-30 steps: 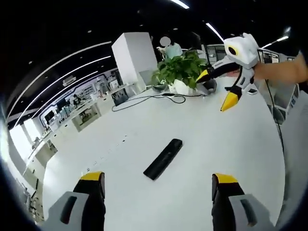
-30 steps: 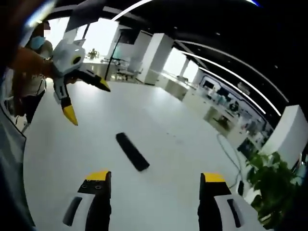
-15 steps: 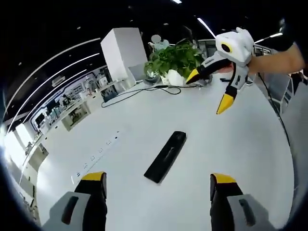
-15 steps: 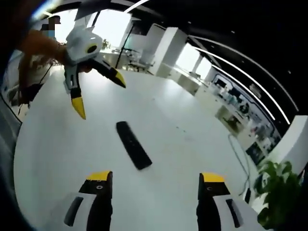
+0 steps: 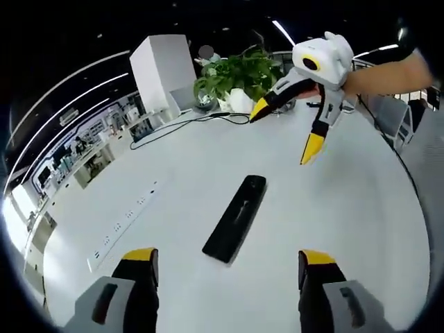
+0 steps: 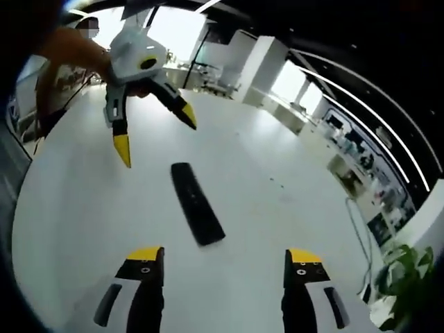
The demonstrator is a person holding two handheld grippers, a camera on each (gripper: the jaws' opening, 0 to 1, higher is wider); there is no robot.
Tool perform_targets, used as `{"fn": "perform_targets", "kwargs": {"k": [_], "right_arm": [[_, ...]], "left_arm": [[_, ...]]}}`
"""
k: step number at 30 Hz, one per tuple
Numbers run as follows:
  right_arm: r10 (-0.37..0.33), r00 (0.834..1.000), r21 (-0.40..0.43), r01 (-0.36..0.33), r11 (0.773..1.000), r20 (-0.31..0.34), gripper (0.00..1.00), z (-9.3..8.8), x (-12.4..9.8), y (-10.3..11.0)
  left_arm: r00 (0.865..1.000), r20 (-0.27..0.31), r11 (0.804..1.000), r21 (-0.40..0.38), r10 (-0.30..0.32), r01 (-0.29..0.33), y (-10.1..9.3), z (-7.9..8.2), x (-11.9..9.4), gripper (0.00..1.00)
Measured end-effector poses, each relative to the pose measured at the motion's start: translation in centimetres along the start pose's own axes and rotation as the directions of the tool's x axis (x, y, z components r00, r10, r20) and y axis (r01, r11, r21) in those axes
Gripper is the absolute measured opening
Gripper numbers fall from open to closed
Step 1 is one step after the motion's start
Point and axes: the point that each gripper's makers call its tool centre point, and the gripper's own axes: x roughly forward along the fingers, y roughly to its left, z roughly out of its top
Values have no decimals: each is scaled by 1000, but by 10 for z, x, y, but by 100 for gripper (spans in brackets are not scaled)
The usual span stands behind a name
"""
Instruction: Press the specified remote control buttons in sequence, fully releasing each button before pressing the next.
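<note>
Remote control (image 5: 236, 218) — a slim black bar — lies flat at centre frame on the white table (image 5: 361, 229). It looks light, rigid, likely to skid; I'd steady its long edges. My left gripper (image 5: 225, 267) and right gripper (image 6: 223, 262) are both spread wide, holding nothing.

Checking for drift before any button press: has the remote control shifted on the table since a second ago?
Cannot tell. The remote control looks larger against the power strip on the table, which fits the cameras closing in.

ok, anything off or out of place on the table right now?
Nothing stands out. The black remote lies flat on the white table, intact and untouched; both tools are open above it. A plant and cable sit at the far edge.
</note>
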Motion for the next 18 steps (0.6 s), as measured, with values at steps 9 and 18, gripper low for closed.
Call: {"fn": "perform_targets", "kwargs": {"k": [9,18], "right_arm": [[69,998,-30,-69,997,-7,66,1,20,1],[145,989,-36,-145,989,3,63,7,37,1]], "left_arm": [[998,-1,998,23,-62,62,1,4,17,82],[992,-18,991,39,-128,129,0,0,26,73]]}}
